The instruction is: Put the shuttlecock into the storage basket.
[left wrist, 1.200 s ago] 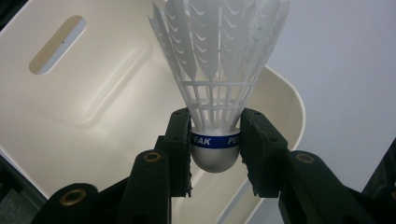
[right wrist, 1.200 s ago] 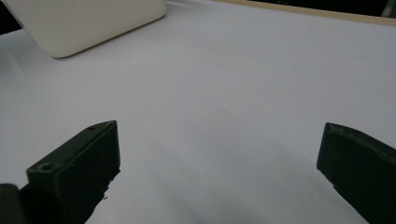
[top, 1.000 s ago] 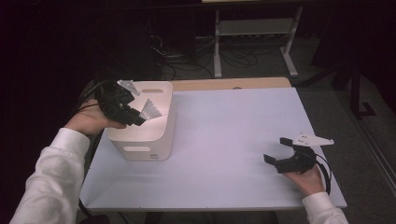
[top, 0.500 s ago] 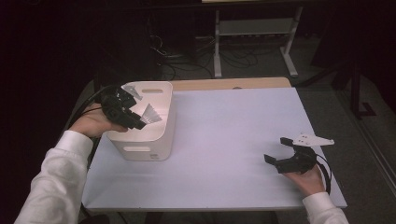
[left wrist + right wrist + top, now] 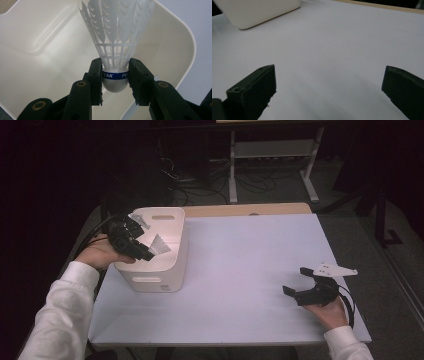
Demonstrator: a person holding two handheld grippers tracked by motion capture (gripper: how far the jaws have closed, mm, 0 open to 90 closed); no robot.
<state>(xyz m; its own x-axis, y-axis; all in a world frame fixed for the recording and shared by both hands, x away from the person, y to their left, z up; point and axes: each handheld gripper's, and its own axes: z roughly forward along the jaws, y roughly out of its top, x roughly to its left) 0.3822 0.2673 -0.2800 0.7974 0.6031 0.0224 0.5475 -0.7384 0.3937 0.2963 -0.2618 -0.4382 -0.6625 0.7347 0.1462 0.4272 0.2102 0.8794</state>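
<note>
Stretching wide and bare between the 2 grippers, the white table top [image 5: 240, 270] leaves open room from the bin across to the right edge, with a strip of wooden edge [image 5: 245, 210] showing along the far side and dark floor with cables and a metal stand beyond it. The cream plastic bin [image 5: 170, 265] stands at the table's left side, near the left edge, with rounded corners and a slot handle in its near and far walls; in the left gripper view its pale inner walls and floor show behind the jaws, and no other contents can be made out there. The left gripper [image 5: 115, 77] is held over the bin's open top, near its left rim, and its 2 black jaws pinch a white feather shuttlecock [image 5: 113, 37] by the cork base, 1 jaw on each side of the blue band printed PEAK. The feather skirt points away from the gripper, over the bin's interior. The right gripper [image 5: 329, 87] sits low over the bare table near the front right corner, well apart from the bin, its 2 jaws spread wide with nothing between them but white surface.
</note>
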